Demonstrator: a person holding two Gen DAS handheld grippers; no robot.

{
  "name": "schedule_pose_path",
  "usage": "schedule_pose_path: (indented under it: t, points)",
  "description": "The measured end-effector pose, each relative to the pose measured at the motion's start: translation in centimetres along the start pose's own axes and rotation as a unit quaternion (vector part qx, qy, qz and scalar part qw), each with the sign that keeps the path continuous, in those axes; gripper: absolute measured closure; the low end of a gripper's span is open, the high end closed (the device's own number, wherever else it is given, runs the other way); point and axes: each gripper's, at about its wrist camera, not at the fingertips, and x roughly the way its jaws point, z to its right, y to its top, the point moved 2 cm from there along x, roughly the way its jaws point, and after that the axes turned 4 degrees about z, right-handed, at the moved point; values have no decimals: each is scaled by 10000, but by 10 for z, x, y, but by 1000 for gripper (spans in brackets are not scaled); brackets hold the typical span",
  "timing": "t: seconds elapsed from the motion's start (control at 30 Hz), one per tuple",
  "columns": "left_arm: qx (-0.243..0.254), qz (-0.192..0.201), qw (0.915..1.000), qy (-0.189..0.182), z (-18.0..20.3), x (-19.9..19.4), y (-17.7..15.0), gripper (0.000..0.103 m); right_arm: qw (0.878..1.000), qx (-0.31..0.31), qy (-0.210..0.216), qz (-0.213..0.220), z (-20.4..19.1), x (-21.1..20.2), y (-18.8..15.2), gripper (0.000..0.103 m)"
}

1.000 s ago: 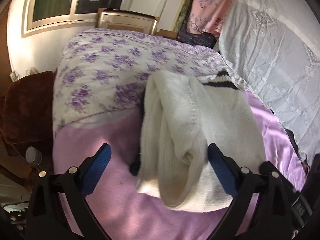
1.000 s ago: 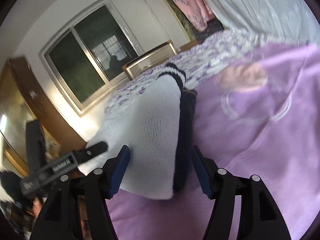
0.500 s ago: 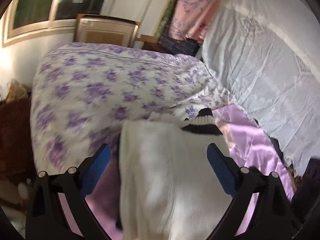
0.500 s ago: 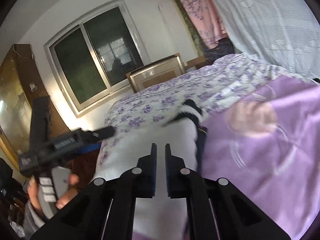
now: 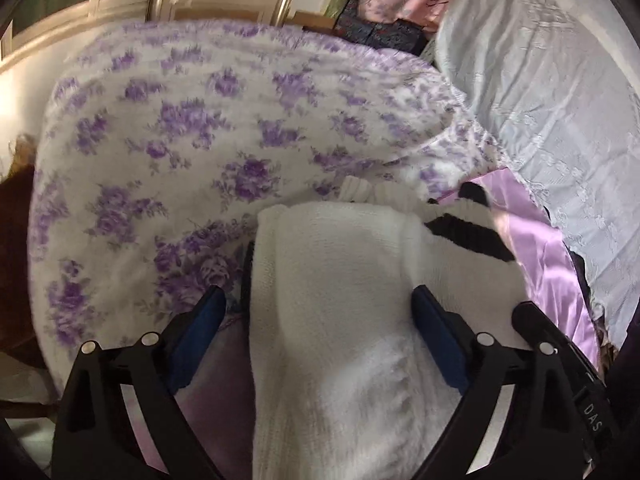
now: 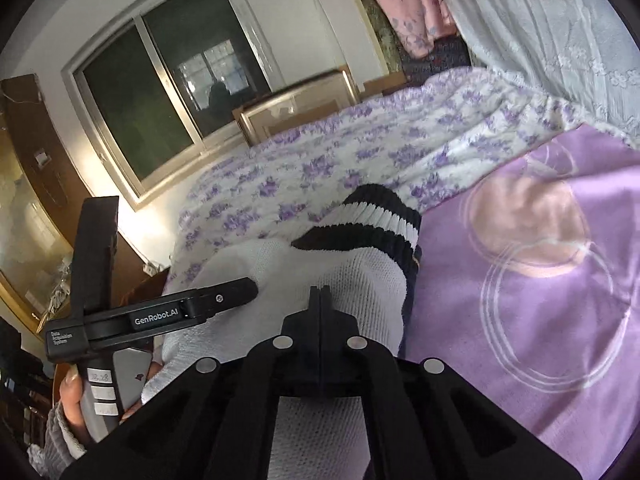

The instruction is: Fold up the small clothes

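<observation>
Right wrist view: a white knitted sock point(image 6: 320, 272) with a black-and-white striped cuff point(image 6: 376, 224) lies folded on a lilac sheet point(image 6: 540, 320), its cuff end reaching toward a quilt with purple flowers point(image 6: 320, 160). The right gripper point(image 6: 320, 290) sits directly over the sock's middle with its jaws pressed fully together; they have just closed. Whether any knit is pinched between the tips cannot be told, since the tips meet flat against the fabric. The left gripper point(image 6: 236, 294) comes in from the left side of this view, held by a hand point(image 6: 74, 396).

In the left wrist view, the sock point(image 5: 340, 300) lies between the blue pads point(image 5: 436, 340) of the left gripper point(image 5: 320, 312), which stands wide open, straddling the sock without pressing it.

Likely risks: the closed right tips may have caught only a thin layer, or none, so lifting could undo the fold or drop the sock. The loose knit could also snag and drag the sheet.
</observation>
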Motion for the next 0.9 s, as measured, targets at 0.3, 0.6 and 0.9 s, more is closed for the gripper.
schedule_pose_path:
  t: [0.3,0.6,0.9]
  points:
    - [815,231,9960,268,21,-54,-40,12,9975,-649,39,267,-20,-54,-38,99]
    - [202,193,9995,116,7,-33,-60,4,9982,-405,-66,430,-12,-55,-49,103]
    - [480,693,9941,688,10,-92,-91,5,9972,-635,393,98,-42,-89,-81,97]
